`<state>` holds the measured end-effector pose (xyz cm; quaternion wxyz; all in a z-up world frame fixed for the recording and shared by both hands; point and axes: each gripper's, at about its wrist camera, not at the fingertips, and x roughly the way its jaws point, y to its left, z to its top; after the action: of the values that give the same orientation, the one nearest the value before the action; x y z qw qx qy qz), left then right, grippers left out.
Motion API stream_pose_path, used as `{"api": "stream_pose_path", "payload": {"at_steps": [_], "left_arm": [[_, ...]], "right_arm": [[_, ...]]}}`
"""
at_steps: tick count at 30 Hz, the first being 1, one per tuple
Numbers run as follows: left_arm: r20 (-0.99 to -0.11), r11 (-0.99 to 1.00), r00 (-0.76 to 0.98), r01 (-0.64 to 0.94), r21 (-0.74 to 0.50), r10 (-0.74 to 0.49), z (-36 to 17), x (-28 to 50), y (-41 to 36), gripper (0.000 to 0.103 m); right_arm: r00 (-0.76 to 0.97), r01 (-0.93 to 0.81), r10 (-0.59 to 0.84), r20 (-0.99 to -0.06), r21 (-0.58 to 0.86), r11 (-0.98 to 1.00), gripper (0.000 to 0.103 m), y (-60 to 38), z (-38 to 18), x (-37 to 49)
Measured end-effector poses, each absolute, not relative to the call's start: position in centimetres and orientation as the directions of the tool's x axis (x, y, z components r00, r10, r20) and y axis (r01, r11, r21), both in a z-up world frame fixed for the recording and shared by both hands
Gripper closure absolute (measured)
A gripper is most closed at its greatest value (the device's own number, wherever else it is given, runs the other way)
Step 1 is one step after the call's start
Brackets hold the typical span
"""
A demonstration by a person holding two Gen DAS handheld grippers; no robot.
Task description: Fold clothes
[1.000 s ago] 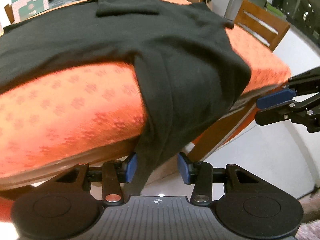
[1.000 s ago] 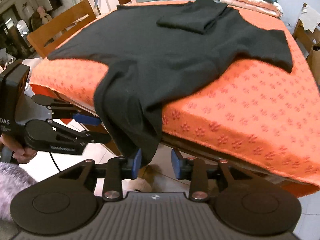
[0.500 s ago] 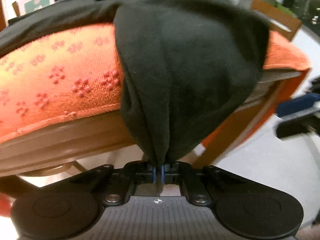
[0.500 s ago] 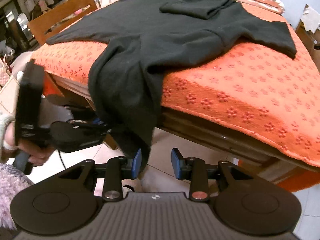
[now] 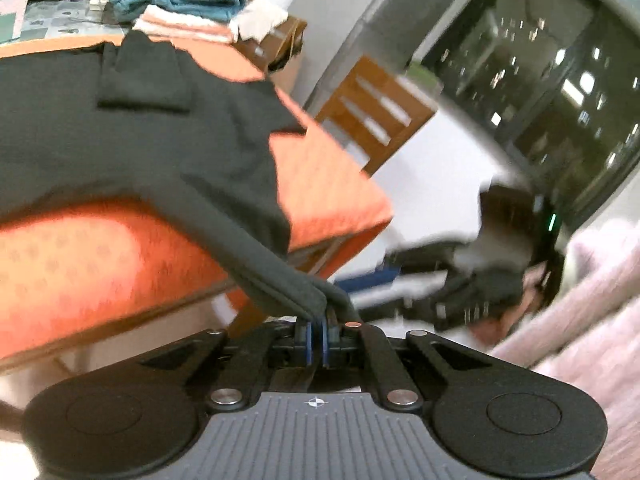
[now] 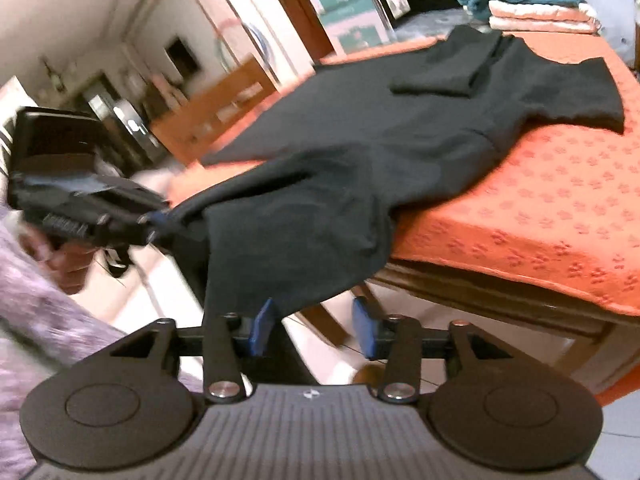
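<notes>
Black tool [image 6: 312, 326] with blue pads [image 6: 261, 326], silver screws, fuzzy lilac sleeve [image 6: 36, 312].

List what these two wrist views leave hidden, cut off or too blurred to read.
- Left wrist view: the right gripper is smeared by motion, so its opening is unreadable there.
- Left wrist view: how much black garment hem sits between the left gripper fingers is hidden by the bunched cloth.
- Right wrist view: whether the hanging cloth touches the right gripper's left finger is unclear; blur.
- Both views: the table legs are cut off or hidden.
</notes>
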<state>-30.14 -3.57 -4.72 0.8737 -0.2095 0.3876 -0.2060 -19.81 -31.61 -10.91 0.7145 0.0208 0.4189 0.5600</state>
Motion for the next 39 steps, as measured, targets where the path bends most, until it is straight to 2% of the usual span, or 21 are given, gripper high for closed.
{"api": "stream_pose_path", "payload": {"at_steps": [2, 6, 8, 15, 18, 19, 20, 22, 23, 30, 33, 35, 36, 39], "left_arm": [[-0.563, 0.810, 0.628, 0.196, -0.553, -0.537, -3.6, -29.6, -2.3, 0.096], [-0.513, 0.776, 0.657, 0.181, -0.604, -0.553, -2.1, -27.4, -1.1, 0.096], [-0.489, 0.758, 0.669, 0.174, -0.629, -0.560, -1.5, -26.3, -0.7, 0.096], [-0.435, 0.705, 0.680, 0.172, -0.688, -0.590, -0.1, -23.0, 1.7, 0.096], [-0.419, 0.681, 0.674, 0.172, -0.711, -0.608, -0.1, -22.1, 2.9, 0.096], [-0.415, 0.674, 0.673, 0.172, -0.718, -0.613, -0.1, -21.8, 3.3, 0.096], [-0.413, 0.671, 0.671, 0.172, -0.721, -0.616, -0.1, -21.6, 3.7, 0.096], [-0.421, 0.681, 0.672, 0.169, -0.713, -0.608, -0.2, -21.1, 4.5, 0.096], [-0.426, 0.688, 0.677, 0.166, -0.706, -0.601, -0.2, -20.8, 4.9, 0.096], [-0.478, 0.733, 0.706, 0.084, -0.675, -0.522, -1.5, -18.5, 8.6, 0.095], [-0.498, 0.744, 0.708, 0.058, -0.666, -0.501, -2.3, -17.6, 9.9, 0.085], [-0.502, 0.749, 0.705, 0.063, -0.660, -0.501, -2.6, -17.4, 10.4, 0.075], [-0.503, 0.751, 0.704, 0.066, -0.657, -0.501, -2.7, -17.4, 10.7, 0.066], [-0.497, 0.744, 0.707, 0.060, -0.666, -0.503, -3.0, -17.6, 11.4, 0.062]], "right_arm": [[0.006, -0.768, 0.854, -0.521, 0.545, 0.338, 0.036, -32.1, -10.0, -19.8], [-0.024, -0.748, 0.908, -0.418, 0.610, 0.261, 0.028, -32.2, -8.4, -19.7], [-0.038, -0.750, 0.917, -0.396, 0.619, 0.236, 0.024, -31.8, -7.8, -19.5], [0.001, -0.783, 0.916, -0.400, 0.570, 0.249, 0.023, -28.2, -7.3, -18.5], [0.046, -0.779, 0.911, -0.409, 0.557, 0.290, 0.040, -26.2, -8.1, -17.1], [0.056, -0.776, 0.911, -0.408, 0.556, 0.297, 0.053, -25.5, -8.4, -16.6], [0.053, -0.772, 0.913, -0.404, 0.563, 0.294, 0.073, -25.0, -8.5, -16.2], [0.041, -0.767, 0.916, -0.399, 0.575, 0.285, 0.095, -24.1, -8.4, -15.6], [0.033, -0.765, 0.917, -0.398, 0.580, 0.279, 0.098, -23.7, -8.3, -15.3], [-0.017, -0.754, 0.931, -0.365, 0.616, 0.228, 0.099, -23.6, -4.5, -13.5], [-0.036, -0.742, 0.948, -0.315, 0.644, 0.185, 0.099, -23.3, -1.9, -12.4], [-0.045, -0.737, 0.962, -0.270, 0.659, 0.151, 0.099, -22.9, 0.0, -11.4], [-0.047, -0.734, 0.967, -0.252, 0.665, 0.137, 0.099, -22.5, 0.8, -10.8], [-0.044, -0.725, 0.974, -0.223, 0.678, 0.123, 0.099, -20.9, 3.1, -8.7]]}}
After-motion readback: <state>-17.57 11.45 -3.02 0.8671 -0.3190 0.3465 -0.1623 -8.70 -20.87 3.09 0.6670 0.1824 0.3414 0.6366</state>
